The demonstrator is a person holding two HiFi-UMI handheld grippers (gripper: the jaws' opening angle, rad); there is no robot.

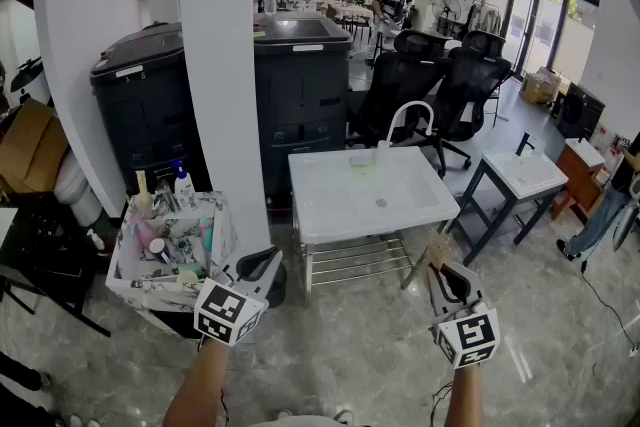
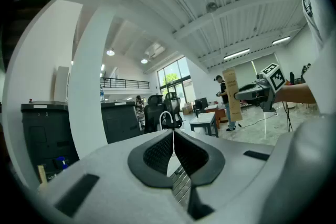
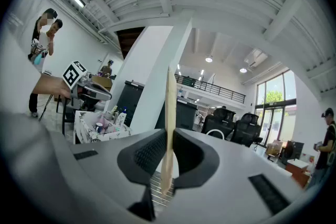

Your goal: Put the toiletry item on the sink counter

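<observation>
A thin flat tan toiletry item (image 3: 169, 113), seen edge-on in the right gripper view, stands upright with my right gripper (image 3: 168, 139) shut on it. In the left gripper view the same item (image 2: 231, 93) shows as a tall tan slab. In the head view my right gripper (image 1: 440, 265) holds it low, in front of the right corner of the white sink counter (image 1: 330, 205), apart from it. My left gripper (image 1: 258, 265) is at the lower left, beside the basket; its jaws (image 2: 173, 136) are shut with nothing between them.
A basket (image 1: 128, 260) crowded with bottles and tubes stands left of the sink. A white pillar (image 1: 225, 65) rises behind it, with black bins (image 1: 150, 105) further back. A chrome faucet (image 1: 408, 118), office chairs (image 1: 430, 75) and a second small sink table (image 1: 522, 173) lie beyond.
</observation>
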